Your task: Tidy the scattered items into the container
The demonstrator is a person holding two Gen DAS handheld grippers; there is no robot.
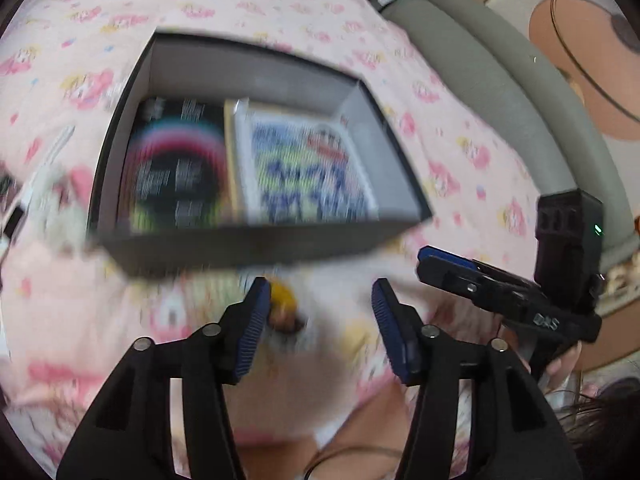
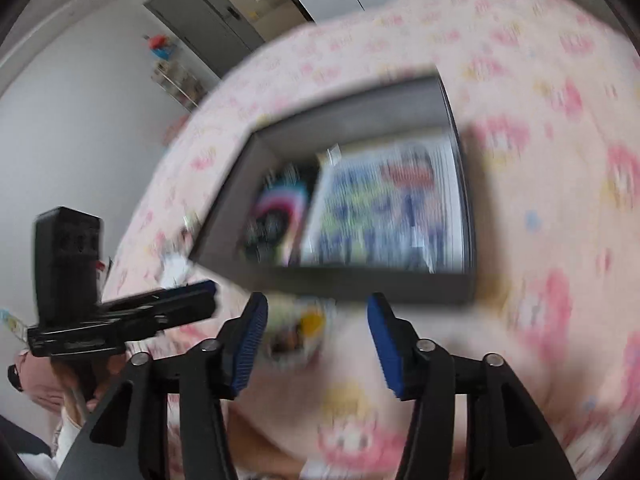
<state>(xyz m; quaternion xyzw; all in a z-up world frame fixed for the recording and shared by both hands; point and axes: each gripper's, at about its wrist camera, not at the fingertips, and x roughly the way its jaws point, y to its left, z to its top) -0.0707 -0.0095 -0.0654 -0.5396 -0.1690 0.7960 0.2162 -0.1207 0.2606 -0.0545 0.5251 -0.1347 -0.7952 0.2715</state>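
Both views are blurred. A dark grey open box sits on a pink patterned bedsheet. Inside lie a black packet with rainbow arcs and a blue-and-green patterned packet. A small white item with yellow and brown marks lies on the sheet just in front of the box. My left gripper hovers over it, open, and the item shows beside the left pad. My right gripper is also open over the same item. Each gripper shows side-on in the other's view, the right gripper and the left gripper.
Several white scattered items lie left of the box, one near its corner. A grey padded bed edge runs along the right. A white wall and a grey door stand beyond. A hand holds the left gripper.
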